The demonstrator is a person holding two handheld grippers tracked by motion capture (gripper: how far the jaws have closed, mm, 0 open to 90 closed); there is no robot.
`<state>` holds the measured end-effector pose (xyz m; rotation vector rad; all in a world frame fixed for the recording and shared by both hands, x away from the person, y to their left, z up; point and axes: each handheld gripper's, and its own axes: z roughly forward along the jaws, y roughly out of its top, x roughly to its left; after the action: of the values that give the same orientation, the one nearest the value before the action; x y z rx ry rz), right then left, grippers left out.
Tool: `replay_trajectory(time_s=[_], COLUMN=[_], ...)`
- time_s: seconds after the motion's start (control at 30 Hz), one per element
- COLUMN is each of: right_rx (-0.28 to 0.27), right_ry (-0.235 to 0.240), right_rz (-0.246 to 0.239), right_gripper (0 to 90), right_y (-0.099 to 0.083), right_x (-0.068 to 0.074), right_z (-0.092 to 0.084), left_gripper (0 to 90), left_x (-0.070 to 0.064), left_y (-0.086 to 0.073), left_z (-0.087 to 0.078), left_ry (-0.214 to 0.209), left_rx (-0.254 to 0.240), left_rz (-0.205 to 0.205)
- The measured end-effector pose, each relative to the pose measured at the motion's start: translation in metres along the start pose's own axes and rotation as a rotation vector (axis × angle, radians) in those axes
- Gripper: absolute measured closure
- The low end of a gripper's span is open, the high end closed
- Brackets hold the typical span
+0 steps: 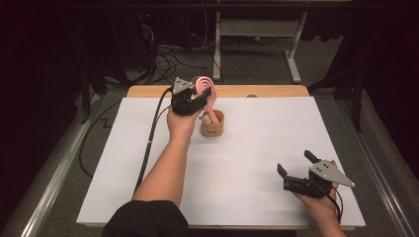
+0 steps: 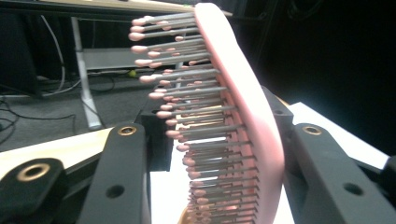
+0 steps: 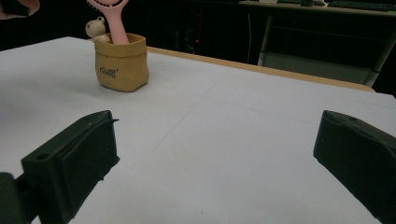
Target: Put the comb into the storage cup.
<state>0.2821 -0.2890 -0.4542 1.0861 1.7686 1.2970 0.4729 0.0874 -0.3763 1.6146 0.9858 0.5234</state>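
Item: pink hairbrush (image 1: 203, 88), standing handle-down in a small tan fabric pot (image 1: 212, 126) at the far middle of the white table (image 1: 257, 163); head upright, bristles facing left in the left gripper view. A small pale figure (image 3: 95, 29) is sharing the pot beside the handle.

Left gripper (image 1: 196, 96): jaws are bracketing the brush head (image 2: 243, 116), one on the back, one on the bristle side; contact cannot be told, so the grip is looking loosened rather than clamped.

Right gripper (image 1: 296, 170): resting near the table's right front, jaws spread wide, holding nothing.

Step in hand, as judged: seating the brush in the pot. The next move is calling for the left jaws to part fully and lift away without tipping the pot.
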Motion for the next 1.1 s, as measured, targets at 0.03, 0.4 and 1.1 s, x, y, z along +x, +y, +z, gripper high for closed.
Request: replay_trajectory(time_s=[0.03, 0.4, 1.1], right_rx=[0.000, 0.002, 0.009], right_ry=[-0.001, -0.004, -0.001], right_rz=[0.001, 0.002, -0.006], right_gripper=[0.4, 0.4, 0.4], right_y=[0.000, 0.000, -0.001], right_x=[0.000, -0.001, 0.001], right_z=[0.000, 0.000, 0.002], left_gripper=[57.0, 51.2, 29.3], left_x=[0.001, 0.009, 0.031], left_y=[0.000, 0.000, -0.017], left_z=[0.000, -0.004, -0.012], left_ry=[0.000, 0.015, 0.010], left_rx=[0.004, 0.003, 0.026], left_rz=[0.005, 0.035, -0.047])
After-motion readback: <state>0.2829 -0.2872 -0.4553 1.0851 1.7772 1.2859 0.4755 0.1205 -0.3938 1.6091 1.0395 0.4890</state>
